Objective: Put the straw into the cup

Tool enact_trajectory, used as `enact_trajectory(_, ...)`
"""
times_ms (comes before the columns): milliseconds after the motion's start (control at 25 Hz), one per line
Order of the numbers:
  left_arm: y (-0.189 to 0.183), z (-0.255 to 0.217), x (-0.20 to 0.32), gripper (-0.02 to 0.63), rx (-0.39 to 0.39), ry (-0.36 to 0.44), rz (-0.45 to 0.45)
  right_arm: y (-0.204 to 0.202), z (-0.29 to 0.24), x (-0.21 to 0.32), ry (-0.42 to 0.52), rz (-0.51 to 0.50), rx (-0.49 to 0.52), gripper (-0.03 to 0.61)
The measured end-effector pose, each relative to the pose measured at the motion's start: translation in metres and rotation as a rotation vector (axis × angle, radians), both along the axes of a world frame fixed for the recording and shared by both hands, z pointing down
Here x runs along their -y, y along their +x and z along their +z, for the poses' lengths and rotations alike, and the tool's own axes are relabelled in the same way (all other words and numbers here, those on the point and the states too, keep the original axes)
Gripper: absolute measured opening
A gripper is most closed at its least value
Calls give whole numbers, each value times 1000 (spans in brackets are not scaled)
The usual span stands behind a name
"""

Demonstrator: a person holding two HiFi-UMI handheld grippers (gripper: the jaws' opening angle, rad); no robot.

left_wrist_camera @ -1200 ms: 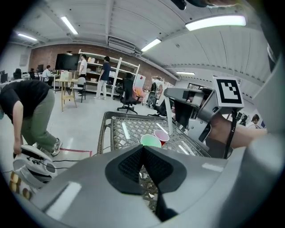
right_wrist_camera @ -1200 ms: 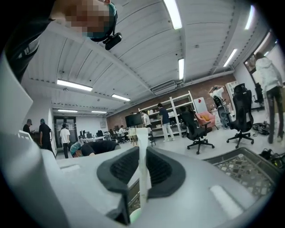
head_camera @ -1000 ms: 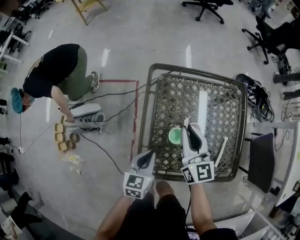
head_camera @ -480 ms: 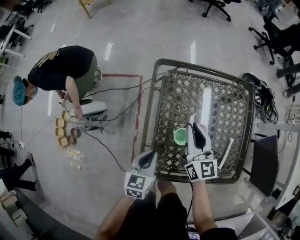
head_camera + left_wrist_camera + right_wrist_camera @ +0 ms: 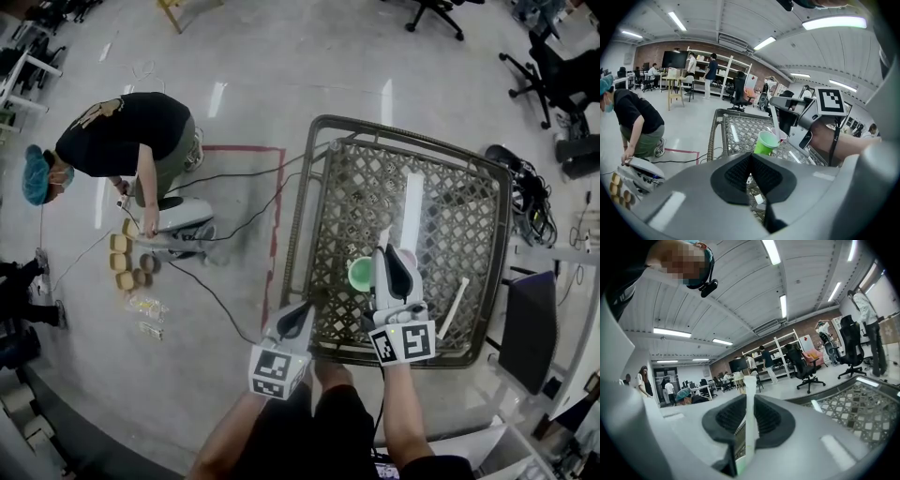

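The right gripper's (image 5: 749,420) jaws clamp 1 white straw (image 5: 750,390) upright by the green cup (image 5: 360,273) on the lattice desk (image 5: 450,225). The left gripper's (image 5: 751,161) jaws are together, holding nothing.

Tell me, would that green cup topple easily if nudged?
Likely: the green cup looks thin and light, narrower at its base than its rim. The lattice table under it gives uneven footing, so a nudge may tip it.

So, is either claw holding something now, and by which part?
The right claw grips the white straw on its shaft, one end poking out ahead. The left claw is shut, empty.
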State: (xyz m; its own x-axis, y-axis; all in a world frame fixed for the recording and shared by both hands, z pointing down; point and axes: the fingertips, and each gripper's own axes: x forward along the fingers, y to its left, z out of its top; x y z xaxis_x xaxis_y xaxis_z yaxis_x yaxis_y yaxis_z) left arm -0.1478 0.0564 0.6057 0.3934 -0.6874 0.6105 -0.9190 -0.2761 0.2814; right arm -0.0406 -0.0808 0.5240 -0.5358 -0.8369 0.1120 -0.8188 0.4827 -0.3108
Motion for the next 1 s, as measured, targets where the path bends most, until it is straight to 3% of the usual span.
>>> enact_trajectory(1000,-16,12,-6,6,3,-20,-8,-4,23,-2,-24,9,-25,57)
